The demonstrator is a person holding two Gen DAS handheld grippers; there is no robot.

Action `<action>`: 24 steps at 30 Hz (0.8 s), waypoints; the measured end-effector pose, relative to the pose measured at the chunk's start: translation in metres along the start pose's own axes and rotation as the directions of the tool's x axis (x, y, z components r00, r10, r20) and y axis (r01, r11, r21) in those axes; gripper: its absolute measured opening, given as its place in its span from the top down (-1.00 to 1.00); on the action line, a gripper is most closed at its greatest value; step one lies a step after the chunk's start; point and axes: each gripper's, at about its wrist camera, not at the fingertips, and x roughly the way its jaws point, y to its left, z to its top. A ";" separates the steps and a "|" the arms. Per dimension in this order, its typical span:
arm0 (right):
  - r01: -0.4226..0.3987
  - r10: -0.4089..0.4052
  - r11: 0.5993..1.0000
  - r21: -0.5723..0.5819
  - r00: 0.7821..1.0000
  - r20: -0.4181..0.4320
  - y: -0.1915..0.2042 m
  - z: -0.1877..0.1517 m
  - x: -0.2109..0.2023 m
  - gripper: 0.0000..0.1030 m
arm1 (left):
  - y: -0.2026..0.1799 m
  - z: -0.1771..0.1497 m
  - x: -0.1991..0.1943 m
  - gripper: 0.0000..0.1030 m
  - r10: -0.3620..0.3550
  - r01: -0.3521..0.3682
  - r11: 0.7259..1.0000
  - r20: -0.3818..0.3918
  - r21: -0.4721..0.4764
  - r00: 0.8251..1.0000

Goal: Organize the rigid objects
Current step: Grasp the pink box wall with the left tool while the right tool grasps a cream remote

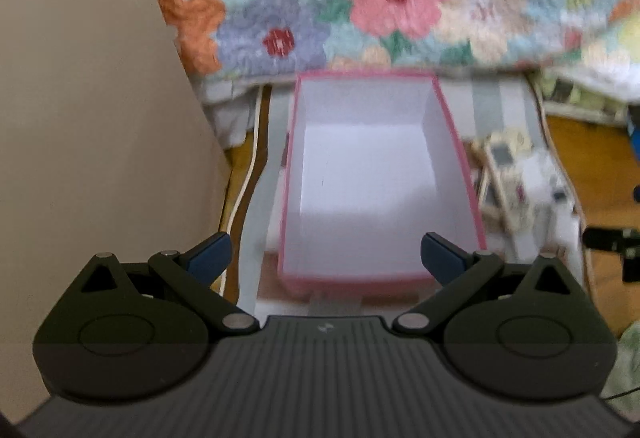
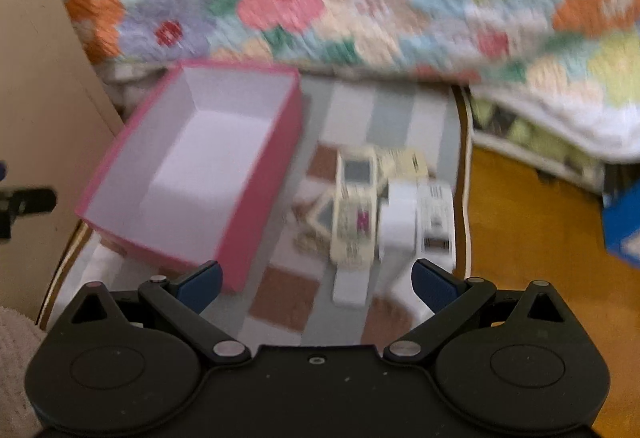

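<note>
Toward twelve o'clock of the wide-open, empty right gripper (image 2: pixel 316 284), a blurred pile of small boxes (image 2: pixel 380 206) sits just beside the empty pink box (image 2: pixel 256 198), likely light, stiff cardboard best pinched across flat sides, while the left gripper (image 1: pixel 326 258) gapes empty too.

A small table (image 2: pixel 466 198) with a yellow-brown wooden top carried a checked cloth (image 2: pixel 352 106). On the cloth sat an open pink box (image 2: pixel 260 206) at the left and, just beside it to the right, a blurred heap of small remote-like devices (image 2: pixel 384 210).
</note>
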 end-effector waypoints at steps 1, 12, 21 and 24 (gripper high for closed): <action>-0.004 0.005 1.000 -0.023 0.999 0.042 0.001 0.004 -0.004 -0.98 | 0.006 0.007 0.001 -0.97 -0.005 0.006 1.000 0.019 -0.017 1.000; 0.093 -0.081 0.995 -0.023 0.950 0.301 -0.034 0.053 0.024 -0.98 | 0.015 0.054 0.076 -0.87 0.048 -0.048 0.999 -0.033 -0.003 0.998; 0.030 -0.023 0.998 -0.049 0.991 0.135 -0.041 0.053 0.084 -0.86 | 0.039 0.057 0.157 -0.74 0.016 -0.034 0.992 -0.150 -0.117 0.989; 0.004 -0.001 0.999 -0.037 0.997 0.077 -0.045 0.050 0.108 -0.77 | 0.044 0.048 0.175 -0.73 0.006 -0.027 0.992 -0.167 -0.123 0.986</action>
